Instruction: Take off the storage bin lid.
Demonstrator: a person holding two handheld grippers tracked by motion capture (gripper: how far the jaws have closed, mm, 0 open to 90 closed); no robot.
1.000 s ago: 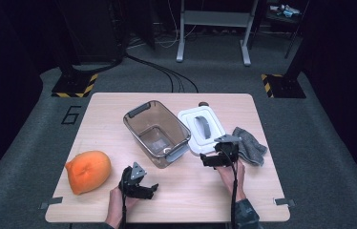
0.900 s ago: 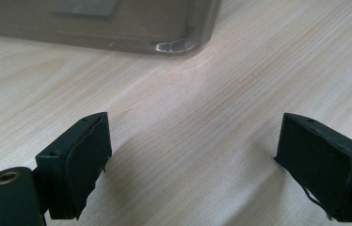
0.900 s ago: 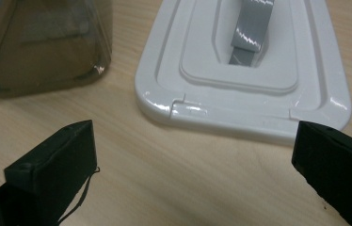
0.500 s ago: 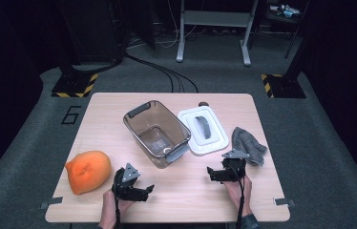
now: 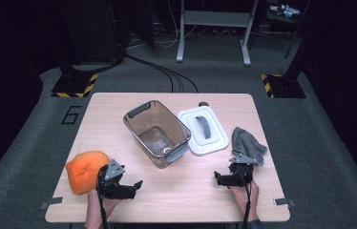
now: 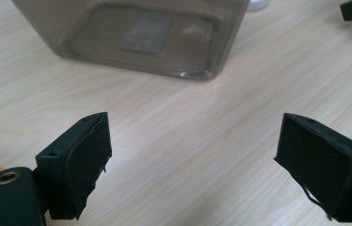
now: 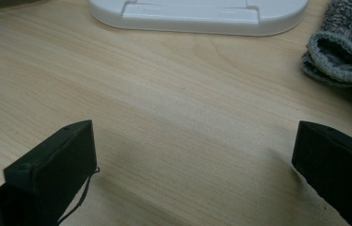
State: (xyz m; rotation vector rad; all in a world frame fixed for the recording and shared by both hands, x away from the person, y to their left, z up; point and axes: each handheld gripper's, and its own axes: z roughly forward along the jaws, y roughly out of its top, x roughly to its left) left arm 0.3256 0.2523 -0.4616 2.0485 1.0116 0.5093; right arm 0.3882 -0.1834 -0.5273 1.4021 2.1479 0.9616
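A smoky clear plastic bin (image 5: 156, 131) stands open in the middle of the wooden table (image 5: 119, 105); its white lid (image 5: 203, 131) with a grey handle lies flat just to the right. A crumpled grey cloth (image 5: 246, 143) lies right of the lid. An orange soft lump (image 5: 86, 171) rests at the near left. My left gripper (image 5: 134, 189) lies low beside the lump, open and holding nothing. In the left gripper view the gripper (image 6: 195, 146) faces the bin (image 6: 136, 37). My right gripper (image 5: 217, 179) is open below the cloth. In the right gripper view the gripper (image 7: 195, 150) faces the lid (image 7: 197, 14) and cloth (image 7: 343, 52).
Bare wood lies between the two grippers along the near edge. A small dark knob (image 5: 203, 103) sits behind the lid. Beyond the table are a metal stand (image 5: 212, 28), floor cables (image 5: 167, 76) and striped floor blocks (image 5: 74, 86).
The right gripper has drawn back from beside the lid and cloth toward the near edge. The left gripper has slid slightly back and left. Nothing on the table moved.
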